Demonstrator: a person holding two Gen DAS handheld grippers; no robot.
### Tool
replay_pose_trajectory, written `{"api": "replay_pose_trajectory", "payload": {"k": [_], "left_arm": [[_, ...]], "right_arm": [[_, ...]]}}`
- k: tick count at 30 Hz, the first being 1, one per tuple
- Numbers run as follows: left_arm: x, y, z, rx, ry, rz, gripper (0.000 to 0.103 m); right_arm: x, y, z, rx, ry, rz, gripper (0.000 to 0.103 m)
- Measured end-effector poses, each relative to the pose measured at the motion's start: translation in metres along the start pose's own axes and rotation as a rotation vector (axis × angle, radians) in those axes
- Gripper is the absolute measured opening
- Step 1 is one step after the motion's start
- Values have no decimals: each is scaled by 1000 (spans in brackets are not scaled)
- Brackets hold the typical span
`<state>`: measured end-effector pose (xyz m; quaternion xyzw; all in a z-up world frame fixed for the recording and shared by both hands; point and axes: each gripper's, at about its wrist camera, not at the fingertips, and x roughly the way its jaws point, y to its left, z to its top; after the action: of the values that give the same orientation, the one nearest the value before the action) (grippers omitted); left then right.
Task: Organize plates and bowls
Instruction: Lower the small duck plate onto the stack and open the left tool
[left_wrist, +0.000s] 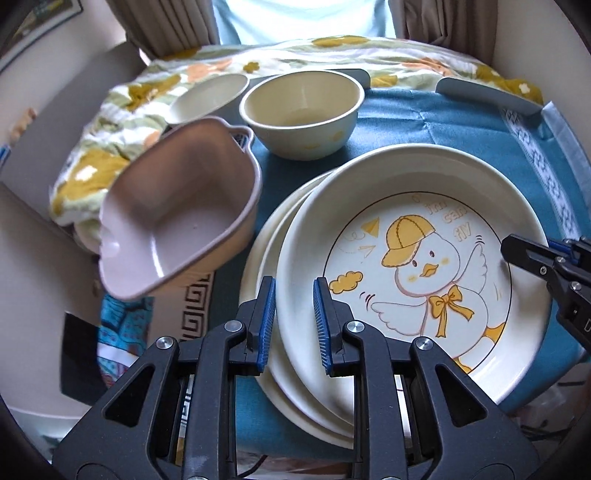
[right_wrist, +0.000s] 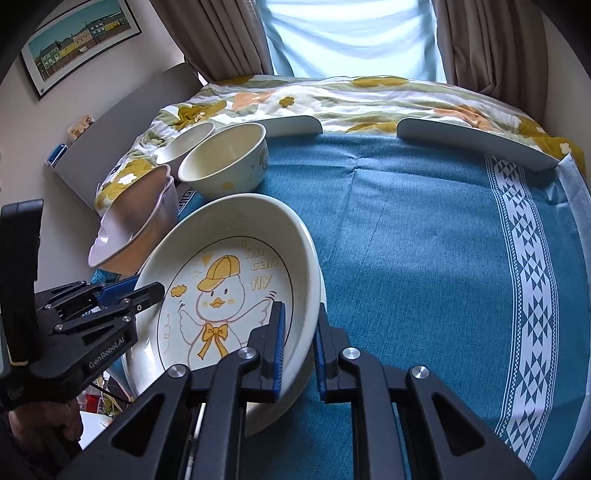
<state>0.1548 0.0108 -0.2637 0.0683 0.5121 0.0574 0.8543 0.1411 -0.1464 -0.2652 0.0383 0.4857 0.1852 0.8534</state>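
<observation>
Pink handled bowl (left_wrist: 177, 210): at the table's left edge, tilted, base hidden. Two cream bowls (left_wrist: 301, 110) behind, the farther one partly hidden. Left gripper (left_wrist: 294, 325): jaws astride the duck plate (left_wrist: 417, 266) rim; contact unclear. Duck plate tops a plate stack (left_wrist: 295, 387). Right gripper (right_wrist: 298, 350): pinching the plate's rim. Blue tablecloth (right_wrist: 424, 240): bare rightward.

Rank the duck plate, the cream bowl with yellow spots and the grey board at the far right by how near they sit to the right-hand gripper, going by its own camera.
1. Duck plate: its rim sits between the right gripper pads.
2. Cream bowl: farther back, to the left.
3. Grey board: farthest, at the cloth's back right edge.
</observation>
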Motion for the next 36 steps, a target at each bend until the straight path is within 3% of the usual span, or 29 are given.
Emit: {"api": "replay_pose_trajectory", "payload": {"k": [11,22,26,36], "left_arm": [[-2,9,-3,-23,7,-14,18],[-4,1,-8,6,4,44,18],[-8,-2,-9,28,-19,108,18],[-10,9,-9,-23,5,39,18]], "right_arm": [[2,3,2,-11,2,-20,13],[5,7,3,-6,3,-44,13],[5,8,3,-2,4,-51,13],[3,9,4,14,8,-31,13]]}}
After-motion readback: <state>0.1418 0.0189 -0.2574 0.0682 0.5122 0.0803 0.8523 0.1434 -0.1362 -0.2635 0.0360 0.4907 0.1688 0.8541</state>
